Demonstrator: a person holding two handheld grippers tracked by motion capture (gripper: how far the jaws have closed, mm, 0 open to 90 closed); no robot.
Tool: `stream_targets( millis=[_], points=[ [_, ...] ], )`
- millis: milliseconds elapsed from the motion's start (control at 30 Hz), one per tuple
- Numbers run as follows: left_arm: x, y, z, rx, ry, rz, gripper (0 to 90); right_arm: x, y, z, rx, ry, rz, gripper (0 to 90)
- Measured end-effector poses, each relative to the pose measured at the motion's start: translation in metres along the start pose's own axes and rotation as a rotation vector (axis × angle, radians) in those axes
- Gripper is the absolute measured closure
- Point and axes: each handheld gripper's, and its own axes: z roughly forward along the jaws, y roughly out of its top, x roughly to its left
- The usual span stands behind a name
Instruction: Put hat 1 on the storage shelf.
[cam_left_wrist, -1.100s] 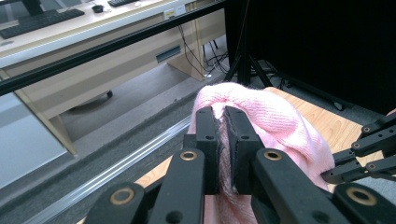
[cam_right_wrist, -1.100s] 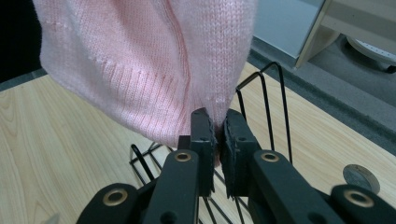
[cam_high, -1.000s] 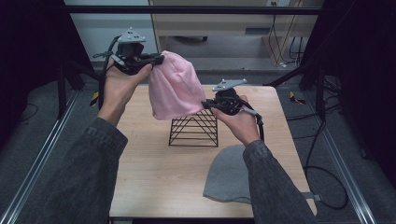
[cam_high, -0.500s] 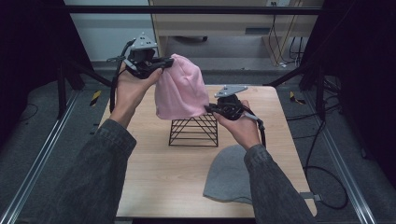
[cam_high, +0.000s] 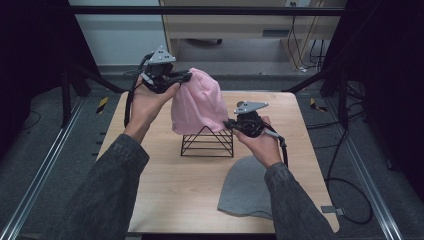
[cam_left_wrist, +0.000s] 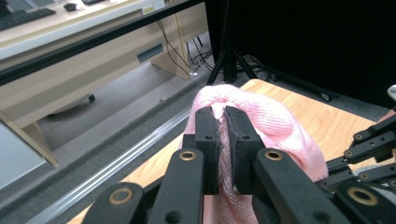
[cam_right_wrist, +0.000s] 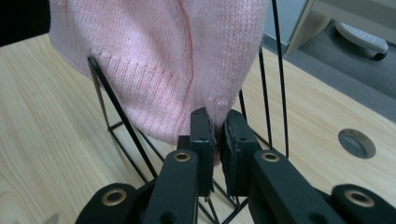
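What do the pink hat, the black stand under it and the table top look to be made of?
Pink hat: knitted yarn, probably wool or acrylic; ribbed stitches and a soft matte surface show in the right gripper view.
Black stand: thin wire rods, likely painted metal, forming an open pyramid frame.
Table top: light wood or wood-look laminate, with visible grain and a smooth finish.

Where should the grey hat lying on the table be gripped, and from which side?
Probably at its straight open edge. The grey hat lies flat on the table with its rounded crown toward the wire stand and its opening toward the person. Coming in low from the near side lets a jaw slip under that edge; the flat crown offers no fold to pinch.
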Motion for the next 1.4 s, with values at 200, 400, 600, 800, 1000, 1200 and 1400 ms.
stream_targets(
  millis=[200,400,600,800,1000,1200,1400],
  points=[
    [-0.005,-0.008,0.007,0.014,-0.022,0.009,83.8,0.0,-0.012,0.003,0.022,-0.007,-0.01,83.8],
    [-0.009,-0.015,0.012,0.018,-0.043,0.005,83.7,-0.001,-0.023,0.006,0.04,-0.011,-0.01,83.7],
    [-0.011,-0.025,0.016,0.028,-0.053,-0.003,83.6,-0.001,-0.031,0.009,0.061,-0.014,-0.008,83.7],
    [-0.018,-0.031,0.021,0.038,-0.067,0.005,83.4,-0.003,-0.042,0.014,0.079,-0.02,0.004,83.7],
    [-0.023,-0.038,0.025,0.053,-0.081,0.014,83.3,-0.006,-0.051,0.018,0.103,-0.027,0.019,83.7],
    [-0.026,-0.044,0.03,0.058,-0.09,0.012,83.2,-0.007,-0.057,0.023,0.125,-0.035,0.026,83.5],
    [-0.028,-0.048,0.032,0.065,-0.094,0.014,83.0,-0.009,-0.059,0.028,0.146,-0.05,0.027,83.3]
  ],
)
